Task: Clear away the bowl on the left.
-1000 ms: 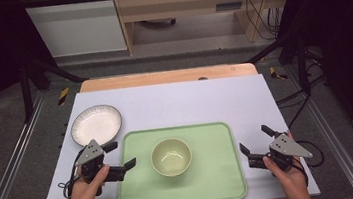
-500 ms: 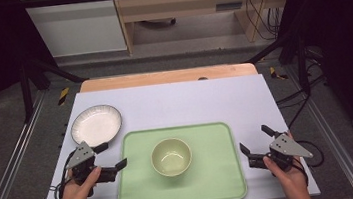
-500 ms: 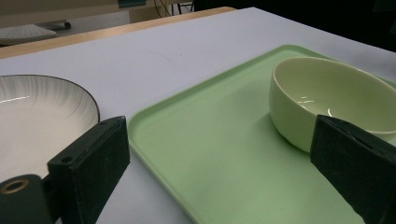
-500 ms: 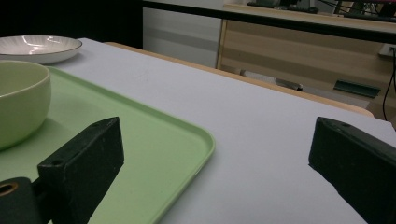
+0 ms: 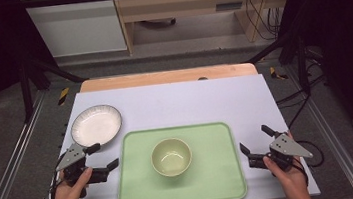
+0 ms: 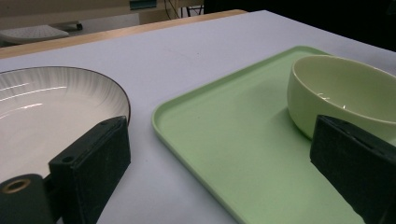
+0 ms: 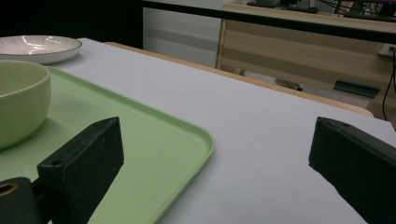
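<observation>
Two open grippers flank the green tray (image 5: 213, 176).
My left gripper (image 5: 101, 157) and right gripper (image 5: 255, 140) hold nothing, jaws spread wide; the green bowl (image 5: 171, 157) sits mid-tray, the white plate (image 5: 96, 125) just beyond my left gripper.

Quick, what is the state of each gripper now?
Left gripper: open, holding nothing, between the plate and the tray.
Right gripper: open, holding nothing.
</observation>
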Demonstrator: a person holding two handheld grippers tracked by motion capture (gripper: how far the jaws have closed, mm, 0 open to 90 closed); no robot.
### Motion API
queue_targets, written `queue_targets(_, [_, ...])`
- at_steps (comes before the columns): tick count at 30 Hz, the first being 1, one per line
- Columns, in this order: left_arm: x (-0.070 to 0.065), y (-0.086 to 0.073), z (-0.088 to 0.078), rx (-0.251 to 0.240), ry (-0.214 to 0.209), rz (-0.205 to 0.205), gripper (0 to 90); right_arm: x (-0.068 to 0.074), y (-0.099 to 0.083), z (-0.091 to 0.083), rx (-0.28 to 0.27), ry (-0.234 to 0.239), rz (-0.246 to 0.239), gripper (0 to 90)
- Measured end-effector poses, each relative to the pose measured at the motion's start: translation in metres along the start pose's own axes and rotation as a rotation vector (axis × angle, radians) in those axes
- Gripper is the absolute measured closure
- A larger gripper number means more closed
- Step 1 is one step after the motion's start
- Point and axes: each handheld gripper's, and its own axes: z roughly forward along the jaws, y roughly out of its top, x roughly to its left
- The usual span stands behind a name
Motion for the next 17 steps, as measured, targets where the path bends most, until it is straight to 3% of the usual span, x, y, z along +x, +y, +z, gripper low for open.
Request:
queue_targets(11, [0.013,-0.009,-0.008,-0.02,0.024,-0.007,5.3,0.0,0.0,0.0,0.002,0.0,-0.001,3.4])
queue_targets(17, [0.017,-0.011,-0.011,-0.055,0.015,-0.019,5.5,0.0,0.0,0.0,0.001,0.0,-0.001,3.4])
